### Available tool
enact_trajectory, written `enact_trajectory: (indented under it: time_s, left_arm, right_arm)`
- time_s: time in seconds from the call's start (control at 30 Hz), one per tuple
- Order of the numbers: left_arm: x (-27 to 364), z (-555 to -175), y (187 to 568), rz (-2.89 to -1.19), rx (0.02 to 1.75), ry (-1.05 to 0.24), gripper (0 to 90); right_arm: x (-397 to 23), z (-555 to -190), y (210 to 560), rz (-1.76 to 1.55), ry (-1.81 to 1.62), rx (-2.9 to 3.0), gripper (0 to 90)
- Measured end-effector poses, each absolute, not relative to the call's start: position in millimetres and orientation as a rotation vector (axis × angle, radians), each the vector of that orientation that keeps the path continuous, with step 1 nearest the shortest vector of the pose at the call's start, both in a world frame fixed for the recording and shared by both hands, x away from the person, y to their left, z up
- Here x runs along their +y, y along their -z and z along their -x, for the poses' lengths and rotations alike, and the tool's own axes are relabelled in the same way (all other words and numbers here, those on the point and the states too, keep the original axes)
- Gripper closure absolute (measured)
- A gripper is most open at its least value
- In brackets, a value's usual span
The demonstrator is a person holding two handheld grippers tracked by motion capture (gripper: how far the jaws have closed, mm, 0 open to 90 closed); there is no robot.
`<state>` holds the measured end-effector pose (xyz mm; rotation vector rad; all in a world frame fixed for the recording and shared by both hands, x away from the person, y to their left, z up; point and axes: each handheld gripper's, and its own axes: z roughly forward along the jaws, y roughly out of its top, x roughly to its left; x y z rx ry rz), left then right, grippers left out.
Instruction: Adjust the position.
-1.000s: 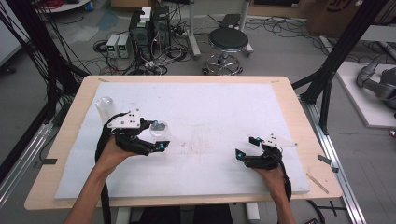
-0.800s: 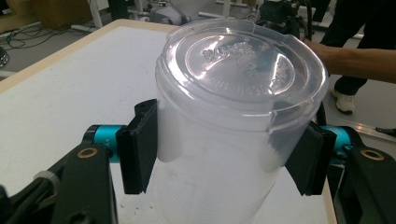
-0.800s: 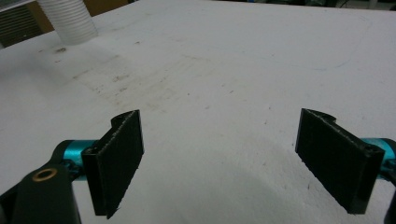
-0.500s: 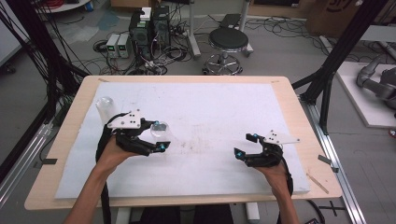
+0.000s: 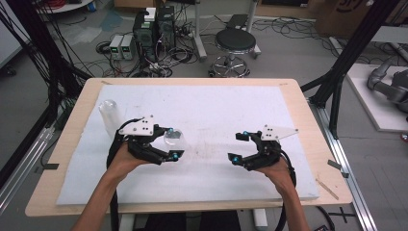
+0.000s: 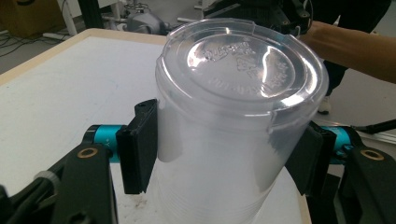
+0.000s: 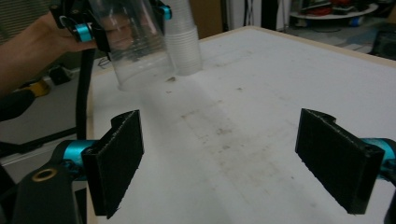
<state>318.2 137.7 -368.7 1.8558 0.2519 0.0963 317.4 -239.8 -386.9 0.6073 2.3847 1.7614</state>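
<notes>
A clear plastic cup (image 6: pixel 233 126) stands upside down between the fingers (image 6: pixel 137 144) of the left gripper (image 5: pixel 166 144). In the left gripper view the two black pads press on its wall from both sides, a little under the upturned bottom, so the grip is closed on the cup. In the high view the cup (image 5: pixel 173 138) sits left of centre, and its rim seems to rest on the white mat (image 5: pixel 216 110), though I cannot see the contact exactly.

The right gripper (image 5: pixel 239 146) is right of centre in the high view. Its fingers (image 7: pixel 119 158) stand wide apart with nothing between them, above the mat.

The white mat covers most of the wooden bench (image 5: pixel 308 120) and has some grey dirty marks near the middle. Around the bench is a grey floor with many cables, computer boxes (image 5: pixel 154 24) at the top of the frame, and a black round stool (image 5: pixel 235 42) beside them.

A stack of clear cups (image 5: pixel 108 115) stands on the mat at the left of the frame, near the left gripper. In the right gripper view this stack (image 7: pixel 184 42) is just behind the held cup at the top. The mat between the two grippers is free.
</notes>
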Motion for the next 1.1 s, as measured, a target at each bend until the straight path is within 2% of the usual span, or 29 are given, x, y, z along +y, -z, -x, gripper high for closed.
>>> enact_trajectory:
  time_s: [0.77, 1.1]
  left_arm:
    - [111.0, -311.8, 368.0, -1.831, 0.175, -0.005, 34.7]
    - [105.0, -310.4, 366.5, -1.813, 0.153, 0.012, 34.7]
  right_arm:
    - [-165.8, -316.6, 384.5, -0.284, -1.837, 2.59, 14.9]
    - [-152.3, -314.8, 385.5, -0.241, -1.848, 2.59, 14.9]
